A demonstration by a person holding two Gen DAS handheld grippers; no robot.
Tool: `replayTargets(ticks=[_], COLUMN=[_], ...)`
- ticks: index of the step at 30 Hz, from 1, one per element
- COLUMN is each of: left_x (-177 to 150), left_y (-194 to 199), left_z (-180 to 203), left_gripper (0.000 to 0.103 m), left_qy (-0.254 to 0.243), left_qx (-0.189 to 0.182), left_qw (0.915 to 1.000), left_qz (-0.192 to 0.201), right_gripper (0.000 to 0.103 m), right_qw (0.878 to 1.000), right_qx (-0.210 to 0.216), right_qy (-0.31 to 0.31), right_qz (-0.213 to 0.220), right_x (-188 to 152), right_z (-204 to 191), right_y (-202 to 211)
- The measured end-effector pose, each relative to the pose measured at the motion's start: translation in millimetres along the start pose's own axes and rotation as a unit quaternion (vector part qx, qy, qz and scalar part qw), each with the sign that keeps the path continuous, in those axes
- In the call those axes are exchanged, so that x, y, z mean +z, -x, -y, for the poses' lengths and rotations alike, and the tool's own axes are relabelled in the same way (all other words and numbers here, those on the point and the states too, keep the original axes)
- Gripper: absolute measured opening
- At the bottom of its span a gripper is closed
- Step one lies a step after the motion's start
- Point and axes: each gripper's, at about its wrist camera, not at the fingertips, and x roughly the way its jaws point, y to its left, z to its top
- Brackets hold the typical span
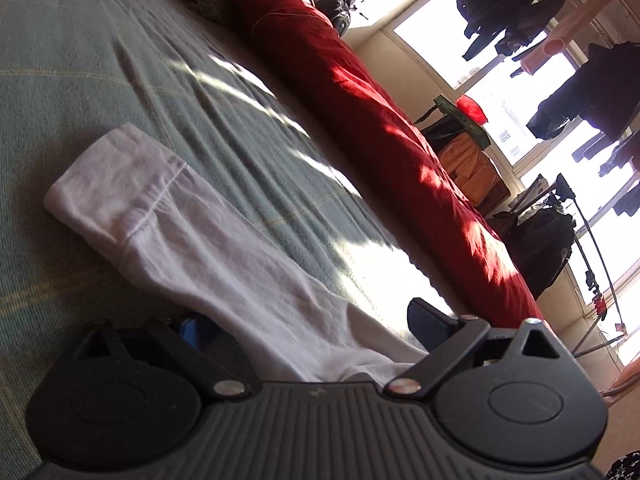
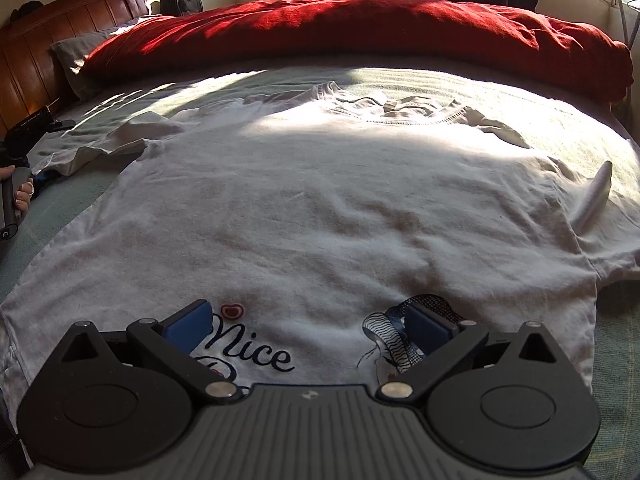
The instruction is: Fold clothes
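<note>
Both grippers stand with jaws open: ahead of the right gripper (image 2: 308, 330) the white T-shirt (image 2: 320, 208) lies flat on the bed (image 2: 616, 360), light, limp, best pinched at hem or sleeve, one sleeve between the left gripper (image 1: 312, 330) jaws.

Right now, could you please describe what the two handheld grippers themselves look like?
Both match: the left gripper and right gripper have a dark grey ribbed body, two round black discs, black linkage arms with silver rivets, and black fingers. Blue pads line the right gripper's fingers; on the left, only a bit of blue shows. No cables or sleeves are visible.
</note>
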Motion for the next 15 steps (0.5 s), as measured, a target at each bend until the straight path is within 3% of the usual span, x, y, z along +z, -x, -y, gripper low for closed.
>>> replayTargets(ticks=[10, 15], left_x=[37, 66], left_y=[-3, -6], left_z=[-37, -51], left_gripper=[0.095, 0.093], left_qy=[0.087, 0.107], left_qx=[-0.103, -0.109], left_qw=[0.9905, 0.9875], left_qz=[0.027, 0.037], right_gripper=[0.103, 0.103], right_qw=[0.999, 0.998], right_qx=[-0.041, -0.053], right_qy=[0.020, 0.026], right_qz=[-0.030, -0.031], right_x=[1, 7], right_z=[-36, -51], right_y=[17, 22])
